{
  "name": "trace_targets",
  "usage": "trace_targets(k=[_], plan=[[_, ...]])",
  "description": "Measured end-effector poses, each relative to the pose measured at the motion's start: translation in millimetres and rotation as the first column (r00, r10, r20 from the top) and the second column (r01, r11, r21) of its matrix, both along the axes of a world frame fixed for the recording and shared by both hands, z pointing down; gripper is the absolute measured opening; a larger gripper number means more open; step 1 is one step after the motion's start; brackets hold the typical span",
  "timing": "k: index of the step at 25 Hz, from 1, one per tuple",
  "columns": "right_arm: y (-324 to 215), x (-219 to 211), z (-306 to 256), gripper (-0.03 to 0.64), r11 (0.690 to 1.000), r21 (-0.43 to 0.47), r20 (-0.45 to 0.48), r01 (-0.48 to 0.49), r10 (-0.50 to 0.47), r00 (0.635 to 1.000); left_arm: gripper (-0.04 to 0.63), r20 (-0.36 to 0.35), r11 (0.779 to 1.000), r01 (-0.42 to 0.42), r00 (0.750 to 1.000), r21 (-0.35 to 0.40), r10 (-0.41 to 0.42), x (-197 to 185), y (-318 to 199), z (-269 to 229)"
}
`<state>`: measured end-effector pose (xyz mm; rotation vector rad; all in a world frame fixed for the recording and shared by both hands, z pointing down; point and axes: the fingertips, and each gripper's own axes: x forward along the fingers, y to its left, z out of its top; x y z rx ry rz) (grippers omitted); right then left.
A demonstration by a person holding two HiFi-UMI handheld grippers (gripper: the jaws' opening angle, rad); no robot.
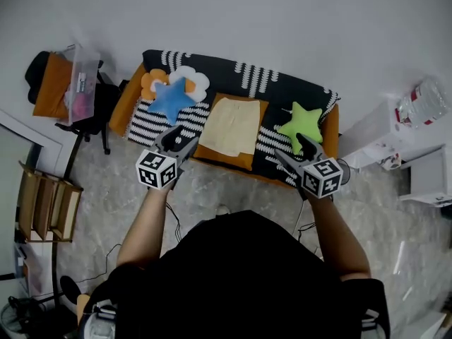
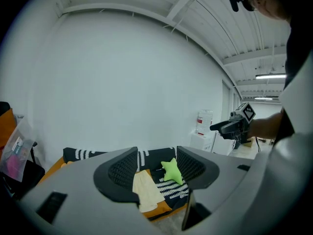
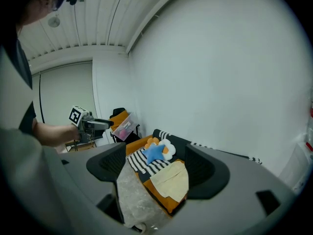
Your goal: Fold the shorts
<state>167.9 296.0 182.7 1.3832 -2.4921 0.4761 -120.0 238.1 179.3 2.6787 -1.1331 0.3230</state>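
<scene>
Cream shorts [image 1: 229,126] flat on striped sofa [image 1: 282,83] | L gripper [image 1: 178,140], R gripper [image 1: 290,148]: jaws spread, empty

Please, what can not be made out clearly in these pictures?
Shorts, head view: too small to see seams or pockets.
Shorts, left gripper view: one jaw covers their left edge.
Clear box, head view: contents too small to name.
</scene>
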Motion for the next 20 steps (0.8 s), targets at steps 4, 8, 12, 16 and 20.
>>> trace_targets(k=[4,8,12,16,20], plan=[[-18.3,-15.9,-1.6,0.392,1.000,0.003,-0.013,0.002,-0.002,1.000,0.270,-0.004,1.000,-0.010,1.000,-0.006,0.010,-13.6,-18.3,5.9],[-38.6,-32.2,0.4,0.394,1.000,0.006,-0.011,-0.008,0.008,1.000,0.272,-0.003,1.000,-0.019,1.000,-0.009,0.019,-30.5,-38.7,10.0],[-54.9,-47.6,1.3,0.396,1.000,0.008,-0.013,-0.012,0.012,1.000,0.272,-0.006,1.000,-0.016,1.000,0.003,0.016,-49.5,-55.8,8.5],[-68.0,-62.3,-1.6,0.396,1.000,0.019,-0.026,-0.006,0.006,1.000,0.272,-0.011,1.000,-0.011,1.000,0.015,0.011,-66.5,-69.0,5.3],[-77.8,-73.3,-5.2,0.396,1.000,0.020,-0.034,0.004,-0.003,0.999,0.273,-0.021,1.000,-0.002,1.000,0.007,0.003,-77.9,-75.0,4.9]])
